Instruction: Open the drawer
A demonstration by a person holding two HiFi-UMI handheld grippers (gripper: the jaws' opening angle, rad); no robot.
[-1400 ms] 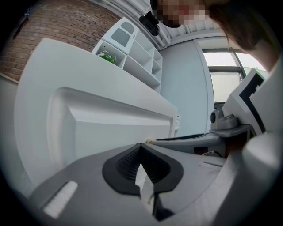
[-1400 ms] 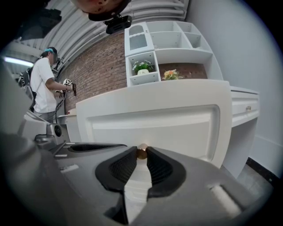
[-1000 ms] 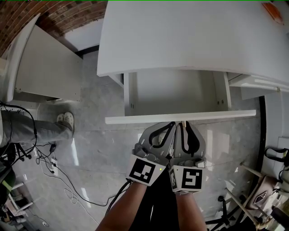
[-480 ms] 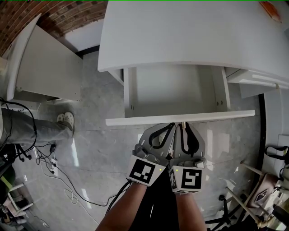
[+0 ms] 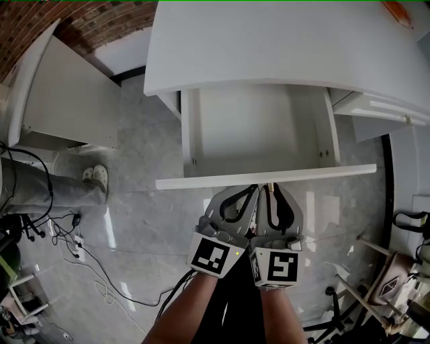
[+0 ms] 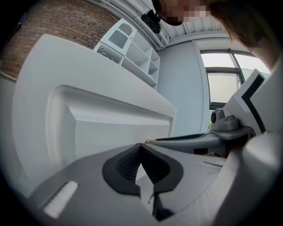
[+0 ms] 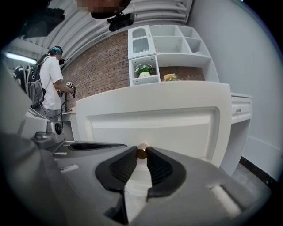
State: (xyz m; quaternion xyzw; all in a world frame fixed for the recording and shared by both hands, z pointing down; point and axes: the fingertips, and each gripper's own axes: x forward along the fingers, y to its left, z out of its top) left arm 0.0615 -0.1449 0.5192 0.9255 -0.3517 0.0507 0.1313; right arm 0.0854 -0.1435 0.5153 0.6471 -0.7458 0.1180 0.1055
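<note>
Head view: the white rectangular wooden drawer (image 5: 201, 180) sits further out from under the white desktop (image 5: 269, 47) than 1 second ago, so it is nearly open. The right gripper (image 7: 141, 155) pinches its small round brass knob (image 7: 142, 151). The left gripper (image 6: 140, 148) is pressed together and empty.

**Mostly white, grey and black**

We see a white drawer (image 5: 259, 134) under a white desktop (image 5: 269, 47), with a brass-coloured knob (image 7: 142, 151). The left gripper (image 5: 254, 187) and right gripper (image 5: 273, 187) are grey with black ribbed pads (image 7: 123, 167) and cubes patterned in black-and-white squares. The floor (image 5: 148, 222) is grey and marble-veined, and the wall (image 5: 40, 20) is red-brown brick.
</note>
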